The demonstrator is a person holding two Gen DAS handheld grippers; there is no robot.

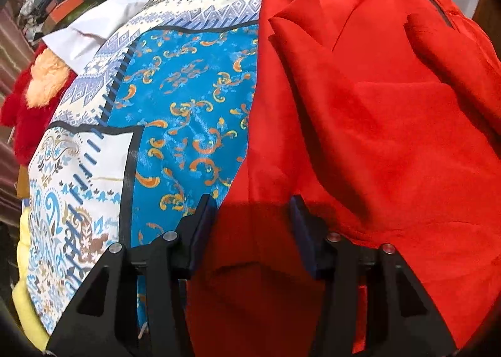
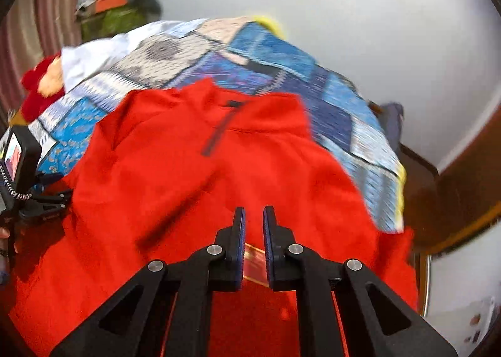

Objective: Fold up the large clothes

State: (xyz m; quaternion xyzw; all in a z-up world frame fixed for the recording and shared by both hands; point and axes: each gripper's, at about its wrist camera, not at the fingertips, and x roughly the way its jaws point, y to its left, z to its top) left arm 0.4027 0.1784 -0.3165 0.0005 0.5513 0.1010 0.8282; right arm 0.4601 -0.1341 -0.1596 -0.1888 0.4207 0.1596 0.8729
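A large red garment (image 1: 375, 125) with a dark zip at its neck (image 2: 219, 135) lies spread on a bed with a blue and white patterned cover (image 1: 175, 100). My left gripper (image 1: 252, 206) is open, its jaws wide apart over the garment's near left edge, with red cloth between and under them. My right gripper (image 2: 254, 216) hovers over the garment's near middle (image 2: 194, 188); its jaws stand a narrow gap apart with nothing between them. The left gripper's body shows at the left edge of the right wrist view (image 2: 22, 175).
A white cloth (image 1: 103, 22), a red and orange fluffy item (image 1: 37, 88) and a yellow cloth (image 1: 25, 294) lie along the bed's left side. A pile of clutter (image 2: 116, 0) stands at the far left. A wooden frame (image 2: 463, 188) lies to the right.
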